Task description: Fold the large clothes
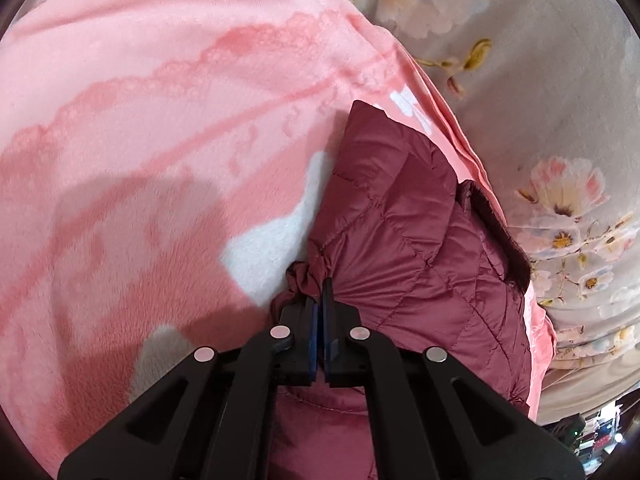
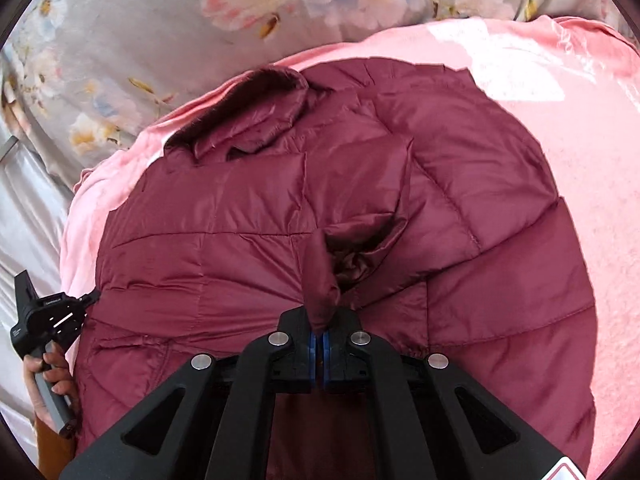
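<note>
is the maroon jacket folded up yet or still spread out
Mostly spread: the maroon jacket lies wide over the pink blanket, hood out flat, no finished fold visible.

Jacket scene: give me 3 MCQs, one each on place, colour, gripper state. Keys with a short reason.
1. Where does the jacket lie?
A. on the pink blanket
B. on a bare floor
C. on a chair

2. What colour is the jacket?
A. navy
B. maroon
C. green

3. What is the right gripper doing?
A. hanging open above the fabric
B. shut on nothing
C. pinching a bunch of jacket fabric

Key: 1 A, pink fleece shows around its edges. 2 B, quilted maroon shell in both views. 3 C, a fold stands up between the closed pads.
</note>
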The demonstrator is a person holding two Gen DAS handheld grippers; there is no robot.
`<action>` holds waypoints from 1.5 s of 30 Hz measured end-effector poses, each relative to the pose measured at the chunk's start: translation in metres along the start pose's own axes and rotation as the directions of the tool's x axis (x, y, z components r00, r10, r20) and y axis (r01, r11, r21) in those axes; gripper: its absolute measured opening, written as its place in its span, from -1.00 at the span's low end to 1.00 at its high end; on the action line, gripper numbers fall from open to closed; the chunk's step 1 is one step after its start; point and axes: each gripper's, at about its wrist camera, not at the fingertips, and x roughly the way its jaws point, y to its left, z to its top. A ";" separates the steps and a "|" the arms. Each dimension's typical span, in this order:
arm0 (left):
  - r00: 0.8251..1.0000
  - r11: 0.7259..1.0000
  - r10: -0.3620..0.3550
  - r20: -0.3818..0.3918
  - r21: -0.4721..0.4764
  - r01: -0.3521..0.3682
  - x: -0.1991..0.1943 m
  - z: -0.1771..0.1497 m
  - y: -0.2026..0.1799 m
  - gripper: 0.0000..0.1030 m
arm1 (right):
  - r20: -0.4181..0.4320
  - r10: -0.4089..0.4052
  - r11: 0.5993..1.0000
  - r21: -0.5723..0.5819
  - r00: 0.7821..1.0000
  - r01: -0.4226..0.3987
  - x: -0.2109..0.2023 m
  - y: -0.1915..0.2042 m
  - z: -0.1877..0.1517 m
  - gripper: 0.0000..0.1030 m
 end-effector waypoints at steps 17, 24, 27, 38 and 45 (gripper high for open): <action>0.958 0.869 0.160 0.240 0.426 -0.252 -0.083 -0.016 -0.094 -0.71 | 0.131 -0.114 0.987 -0.099 0.985 0.127 -0.084 0.029 -0.002 -0.35; 0.980 0.769 0.165 0.109 0.608 -0.197 -0.020 -0.068 -0.165 -0.60 | 0.101 -0.117 0.946 -0.291 0.988 0.141 -0.030 0.110 -0.005 -0.46; 0.978 0.768 0.201 0.060 0.611 -0.195 0.009 -0.082 -0.163 -0.60 | 0.074 -0.155 0.931 -0.323 0.985 0.171 -0.005 0.118 -0.009 -0.46; 0.975 0.767 0.214 0.060 0.607 -0.206 0.037 -0.100 -0.144 -0.60 | 0.054 -0.222 0.905 -0.361 0.974 0.226 0.025 0.119 -0.029 -0.49; 0.972 0.750 0.221 0.084 0.622 -0.224 0.042 -0.104 -0.146 -0.60 | 0.054 -0.218 0.908 -0.355 0.974 0.223 0.027 0.117 -0.029 -0.48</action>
